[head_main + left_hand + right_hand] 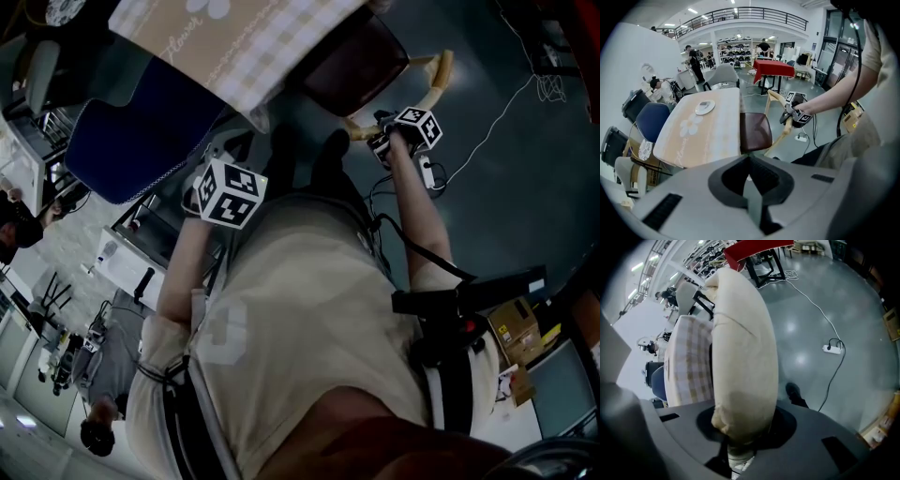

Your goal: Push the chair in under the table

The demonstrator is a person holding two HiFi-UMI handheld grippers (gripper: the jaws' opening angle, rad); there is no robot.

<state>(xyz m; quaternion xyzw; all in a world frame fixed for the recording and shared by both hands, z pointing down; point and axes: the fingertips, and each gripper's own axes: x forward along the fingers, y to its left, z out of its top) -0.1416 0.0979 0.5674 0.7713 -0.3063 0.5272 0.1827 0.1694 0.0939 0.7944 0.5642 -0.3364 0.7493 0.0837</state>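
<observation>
The chair has a dark brown seat (pixel 352 66) (pixel 754 131) and a cream wooden backrest (pixel 436 80) (pixel 780 101) (pixel 743 357). Its seat sits partly under the edge of the table (pixel 234 37) (pixel 703 129) (pixel 689 362), which has a beige checked cloth. My right gripper (pixel 380 141) (pixel 790 115) (pixel 740 446) points steeply down, and the backrest's top rail fills the space between its jaws. My left gripper (pixel 752 187) is shut on nothing. It is held back near my body, well away from the chair, and its marker cube (pixel 230 192) shows at my left.
A blue chair (pixel 141 131) (pixel 649 122) stands at the table's other side. A white plate (pixel 704 107) lies on the table. On the grey floor by the chair are a power strip (pixel 833 348) (pixel 429 173) and its cable. A red-covered table (pixel 773 68) stands farther off.
</observation>
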